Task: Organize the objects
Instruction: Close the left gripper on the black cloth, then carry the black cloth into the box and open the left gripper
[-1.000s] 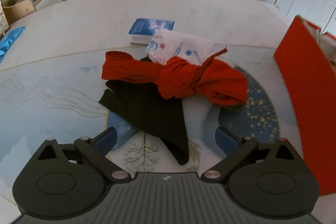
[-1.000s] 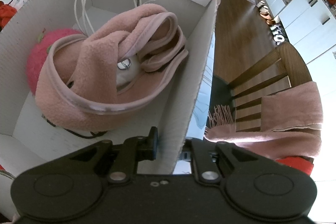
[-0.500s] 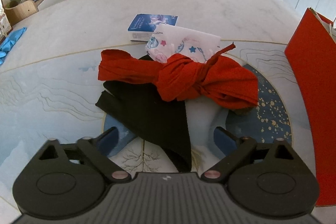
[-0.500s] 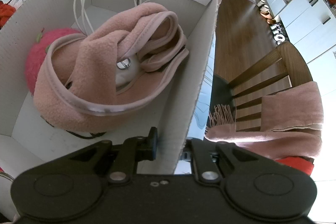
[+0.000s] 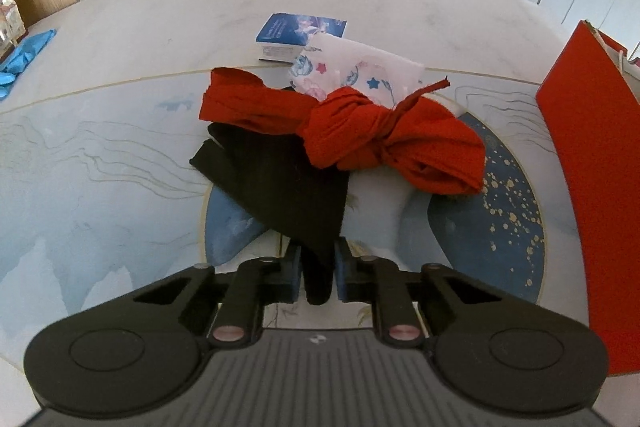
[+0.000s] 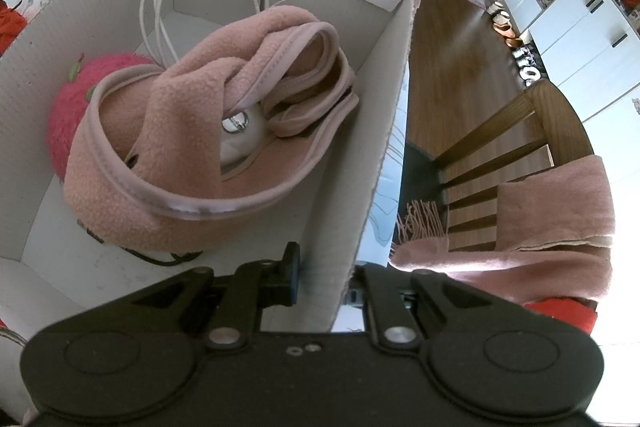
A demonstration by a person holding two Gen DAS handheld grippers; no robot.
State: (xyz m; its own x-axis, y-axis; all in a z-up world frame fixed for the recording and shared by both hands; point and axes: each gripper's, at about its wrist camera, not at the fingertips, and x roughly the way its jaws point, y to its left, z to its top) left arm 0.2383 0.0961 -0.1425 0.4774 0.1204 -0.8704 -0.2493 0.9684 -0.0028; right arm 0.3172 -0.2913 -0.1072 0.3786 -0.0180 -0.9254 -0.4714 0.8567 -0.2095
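Since a second ago, the left gripper has gone from wide to closing its jaws on the near tip of the black cloth lying on the table. The right gripper stays clamped on the box wall.
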